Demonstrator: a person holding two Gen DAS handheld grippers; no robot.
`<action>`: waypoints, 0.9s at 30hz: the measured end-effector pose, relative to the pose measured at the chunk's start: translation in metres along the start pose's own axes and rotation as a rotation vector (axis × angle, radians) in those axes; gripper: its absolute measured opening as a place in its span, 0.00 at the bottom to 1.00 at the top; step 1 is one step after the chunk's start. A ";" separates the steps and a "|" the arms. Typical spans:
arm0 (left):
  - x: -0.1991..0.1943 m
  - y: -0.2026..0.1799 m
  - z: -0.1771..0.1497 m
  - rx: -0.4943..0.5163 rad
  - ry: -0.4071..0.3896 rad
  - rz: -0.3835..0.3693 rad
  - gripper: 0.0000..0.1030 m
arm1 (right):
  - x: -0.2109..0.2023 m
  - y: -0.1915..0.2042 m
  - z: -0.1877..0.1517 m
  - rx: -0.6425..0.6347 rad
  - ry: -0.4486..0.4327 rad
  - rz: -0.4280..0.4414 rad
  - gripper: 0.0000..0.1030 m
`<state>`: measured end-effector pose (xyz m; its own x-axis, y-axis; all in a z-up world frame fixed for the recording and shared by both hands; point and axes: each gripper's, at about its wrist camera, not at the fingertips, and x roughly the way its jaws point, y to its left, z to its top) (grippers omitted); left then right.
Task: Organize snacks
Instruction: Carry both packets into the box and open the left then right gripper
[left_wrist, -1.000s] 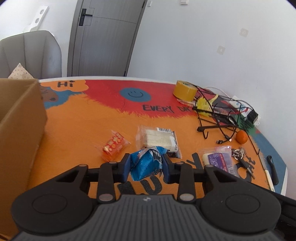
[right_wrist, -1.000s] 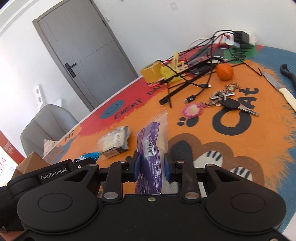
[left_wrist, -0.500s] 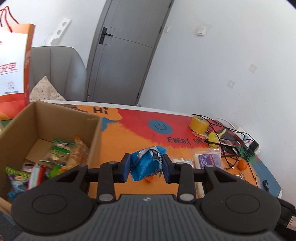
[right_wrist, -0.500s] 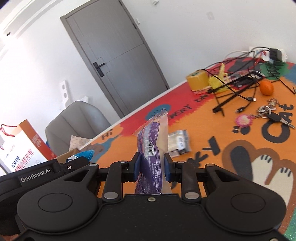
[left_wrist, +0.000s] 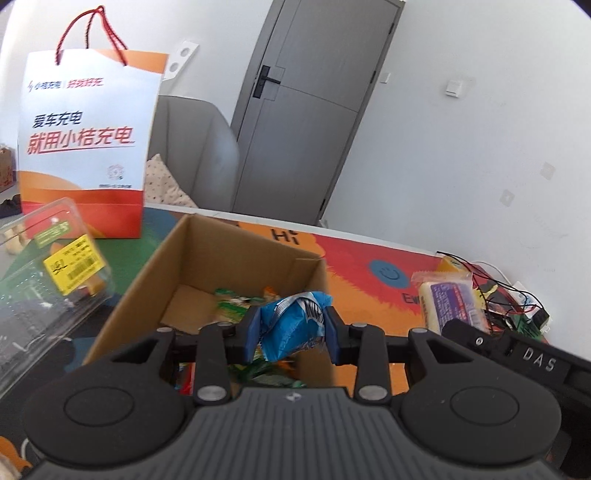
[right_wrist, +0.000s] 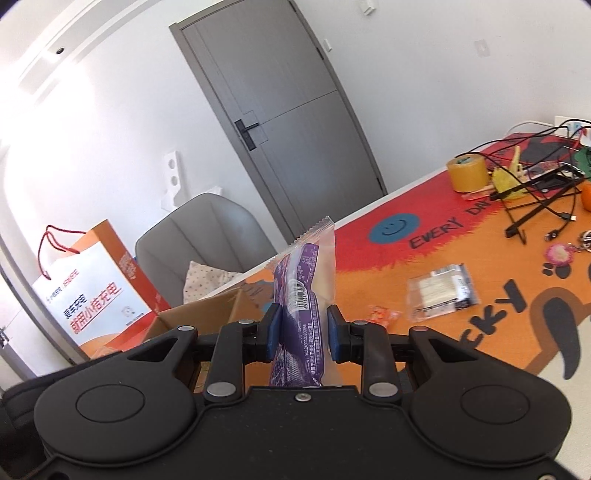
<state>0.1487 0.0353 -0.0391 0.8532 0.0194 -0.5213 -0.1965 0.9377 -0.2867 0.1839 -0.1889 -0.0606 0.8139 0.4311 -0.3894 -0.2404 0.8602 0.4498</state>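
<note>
My left gripper (left_wrist: 292, 331) is shut on a crumpled blue snack packet (left_wrist: 291, 325) and holds it over the open cardboard box (left_wrist: 207, 258), which holds several green and orange snack packets (left_wrist: 232, 299). My right gripper (right_wrist: 301, 330) is shut on a purple and clear snack pack (right_wrist: 303, 295), held upright right of the box (right_wrist: 207, 310); that pack also shows in the left wrist view (left_wrist: 448, 301). A clear cracker pack (right_wrist: 441, 290) and a small orange candy packet (right_wrist: 380, 316) lie on the orange mat.
An orange and white paper bag (left_wrist: 85, 147) stands behind the box, a clear plastic clamshell (left_wrist: 48, 273) to its left. A grey chair (right_wrist: 207, 236) is at the table's far edge. Yellow tape roll (right_wrist: 467, 173), black cables (right_wrist: 535, 199), an orange and keys lie right.
Both grippers have swung left from the middle of the mat toward the box, each still holding its packet. The left one now hangs over the box opening.
</note>
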 end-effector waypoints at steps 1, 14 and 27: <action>-0.001 0.004 0.000 0.001 0.005 0.004 0.34 | 0.001 0.005 -0.001 -0.003 0.001 0.006 0.26; -0.021 0.053 0.009 -0.066 -0.008 0.048 0.51 | 0.022 0.061 -0.008 -0.055 0.037 0.074 0.26; -0.025 0.100 0.019 -0.122 -0.026 0.101 0.51 | 0.063 0.104 -0.016 -0.074 0.108 0.117 0.26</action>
<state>0.1171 0.1356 -0.0395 0.8380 0.1221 -0.5319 -0.3378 0.8815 -0.3299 0.2012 -0.0681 -0.0515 0.7175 0.5530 -0.4236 -0.3719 0.8183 0.4383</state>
